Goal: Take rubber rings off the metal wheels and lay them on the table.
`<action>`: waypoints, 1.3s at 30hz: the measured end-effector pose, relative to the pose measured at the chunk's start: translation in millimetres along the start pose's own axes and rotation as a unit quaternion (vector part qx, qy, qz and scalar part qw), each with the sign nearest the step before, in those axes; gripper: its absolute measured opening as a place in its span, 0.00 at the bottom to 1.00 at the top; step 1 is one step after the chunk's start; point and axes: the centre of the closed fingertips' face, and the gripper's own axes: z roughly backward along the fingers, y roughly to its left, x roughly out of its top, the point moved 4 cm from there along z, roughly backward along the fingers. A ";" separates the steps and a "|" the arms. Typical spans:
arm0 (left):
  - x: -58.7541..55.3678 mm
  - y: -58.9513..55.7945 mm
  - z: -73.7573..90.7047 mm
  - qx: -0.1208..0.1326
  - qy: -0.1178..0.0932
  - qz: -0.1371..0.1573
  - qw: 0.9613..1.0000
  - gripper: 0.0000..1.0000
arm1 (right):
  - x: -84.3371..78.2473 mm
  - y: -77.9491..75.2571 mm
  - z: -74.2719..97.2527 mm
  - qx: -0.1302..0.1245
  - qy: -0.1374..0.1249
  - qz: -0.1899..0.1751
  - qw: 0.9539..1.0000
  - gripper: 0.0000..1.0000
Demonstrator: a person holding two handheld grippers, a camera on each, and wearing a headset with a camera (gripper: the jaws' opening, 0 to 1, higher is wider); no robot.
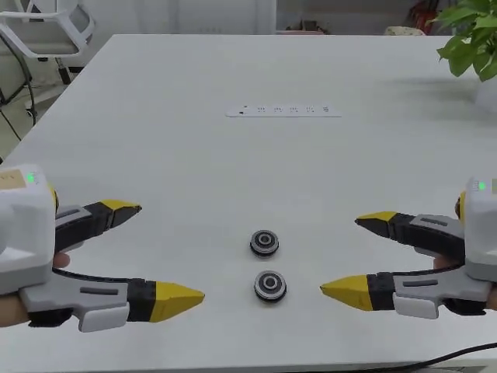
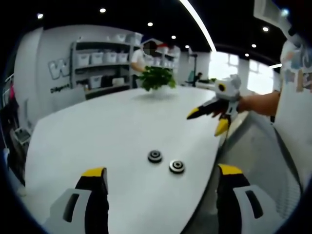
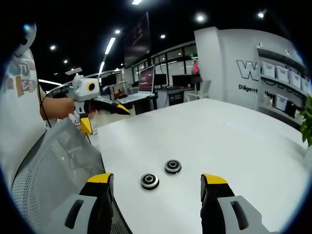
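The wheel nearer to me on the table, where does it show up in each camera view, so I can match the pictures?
Head view: the near wheel sits low of centre, just below the far wheel.
Left gripper view: the near wheel is the right one of the pair, below centre.
Right gripper view: the near wheel is the left one of the pair, below centre.
Shared landmark: the far wheel, close beside it in all three.

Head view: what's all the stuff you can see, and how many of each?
Table: one, pale grey, under everything.
Wheels: two, silver with black rings, near front edge, between the tongs.
Socket strip: one, white, mid-table, farther back.
Plant: one, green, far right corner.
Chair: one, white, beyond far left corner.
Cable: one, black, bottom right.
Left tongs: one, grey with yellow tips, open.
Right tongs: one, same colours, open.
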 end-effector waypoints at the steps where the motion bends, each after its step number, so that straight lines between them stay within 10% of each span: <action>1: 0.2 0.5 -0.9 -0.001 0.000 0.001 1.000 0.93 | 0.2 -0.7 -0.8 0.001 0.000 0.001 1.000 0.72; 39: -3.9 -3.4 -55.3 -0.064 0.025 -0.013 0.998 0.76 | -15.5 -4.1 -43.4 0.050 0.042 0.038 0.997 0.54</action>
